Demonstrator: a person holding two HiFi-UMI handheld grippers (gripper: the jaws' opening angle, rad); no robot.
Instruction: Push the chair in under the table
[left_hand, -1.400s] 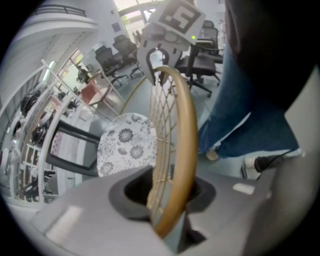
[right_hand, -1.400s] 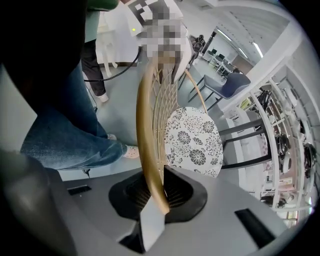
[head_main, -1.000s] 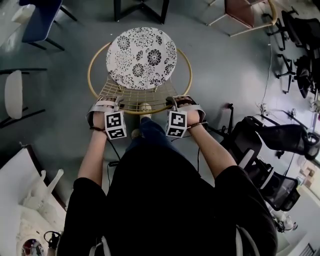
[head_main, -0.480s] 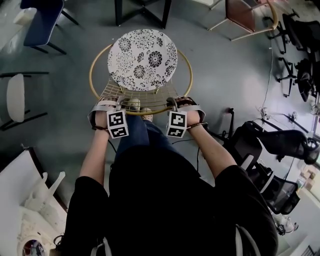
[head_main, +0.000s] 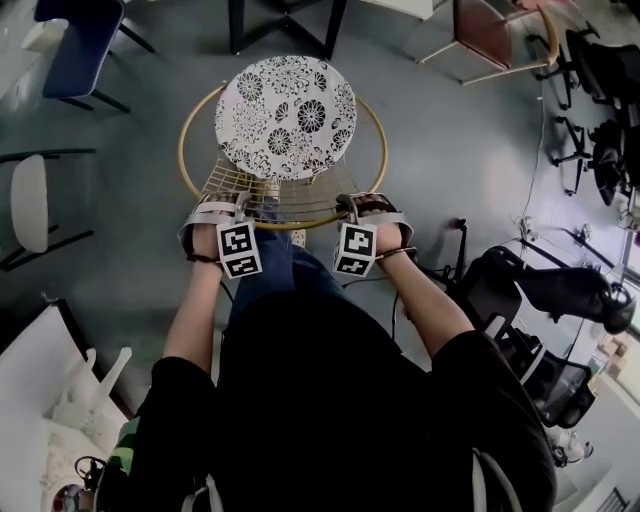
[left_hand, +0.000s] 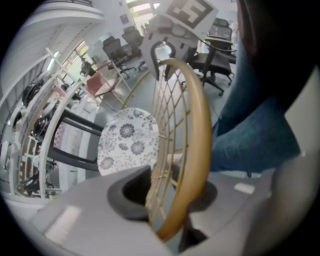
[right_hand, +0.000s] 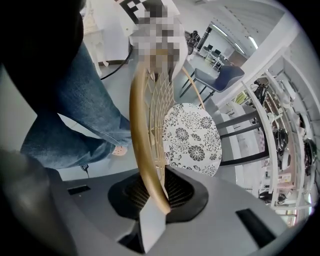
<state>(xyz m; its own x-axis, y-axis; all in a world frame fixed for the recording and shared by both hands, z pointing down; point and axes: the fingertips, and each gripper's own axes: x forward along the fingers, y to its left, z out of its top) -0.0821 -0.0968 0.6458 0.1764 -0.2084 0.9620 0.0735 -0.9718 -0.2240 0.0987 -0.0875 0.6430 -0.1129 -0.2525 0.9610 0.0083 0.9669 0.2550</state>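
Well, the chair (head_main: 283, 130) looks light to me: a thin golden hoop rim (head_main: 183, 140) with a lattice of fine wire (head_main: 275, 192) for the back, and a round cushion (head_main: 285, 100) printed in black and white flowers. I judge the hoop stiff enough to take a push, while the thin wires would likely bend, so the rim at the top of the back is the place to hold it. The metal is smooth and could slip under a loose grip.

That is where both of mine sit. My right hand-held gripper (right_hand: 155, 192) is clamped on the rim, which runs straight through its jaws. My left hand-held gripper (left_hand: 172, 200) has the rim and some lattice between its jaws, but they stand slack around it, with a gap showing at the side.

The chair stands on the grey floor (head_main: 130, 250) just in front of my legs. The dark table legs (head_main: 237, 25) are beyond it, near the cushion's far edge, so it is not yet tucked under.
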